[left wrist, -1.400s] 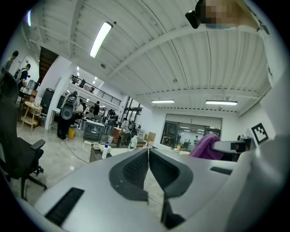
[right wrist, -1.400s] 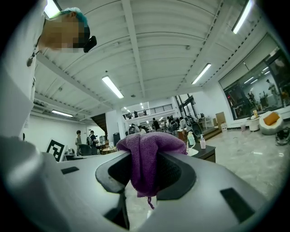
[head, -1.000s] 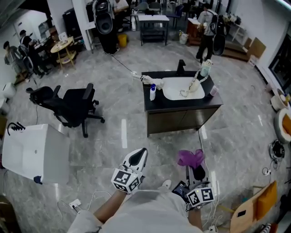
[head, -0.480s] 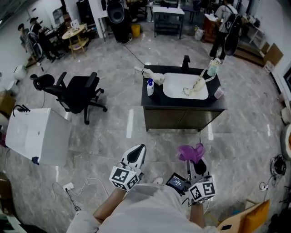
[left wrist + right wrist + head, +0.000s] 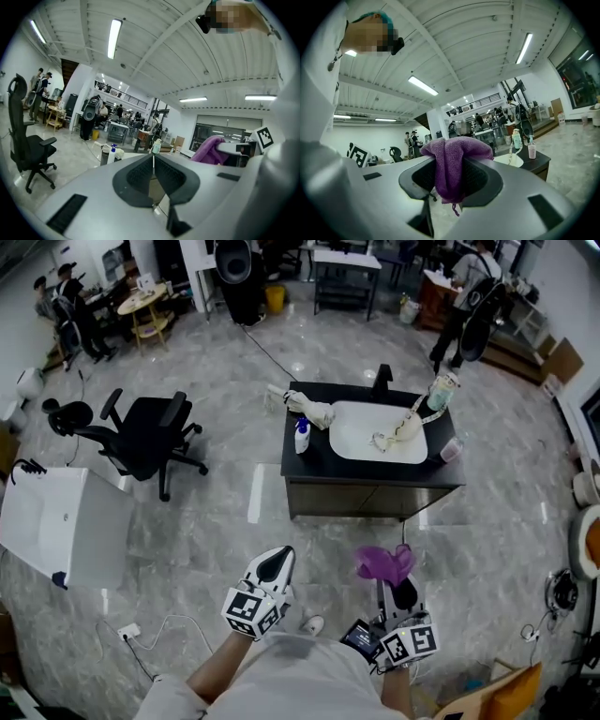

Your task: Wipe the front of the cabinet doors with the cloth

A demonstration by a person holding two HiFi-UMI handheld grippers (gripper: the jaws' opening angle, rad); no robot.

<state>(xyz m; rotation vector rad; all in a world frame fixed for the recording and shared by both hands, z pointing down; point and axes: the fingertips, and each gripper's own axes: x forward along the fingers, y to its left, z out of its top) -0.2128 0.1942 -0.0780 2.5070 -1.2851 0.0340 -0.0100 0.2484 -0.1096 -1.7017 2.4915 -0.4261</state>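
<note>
The right gripper (image 5: pixel 392 585) clamps a purple cloth (image 5: pixel 382 562). The left gripper (image 5: pixel 276 564) is pressed closed, empty. Both hang above the floor (image 5: pixel 216 540), well apart from the cabinet (image 5: pixel 370 499).

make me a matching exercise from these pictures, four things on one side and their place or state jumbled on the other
Things
1 purple cloth
2 left gripper
3 black office chair
4 white bottle

Place or state
a on the dark counter, left of the basin
b jaws together, nothing between them
c clamped in the right gripper
d on the floor, left of the cabinet

Pairs: 1-c, 2-b, 3-d, 4-a
</note>
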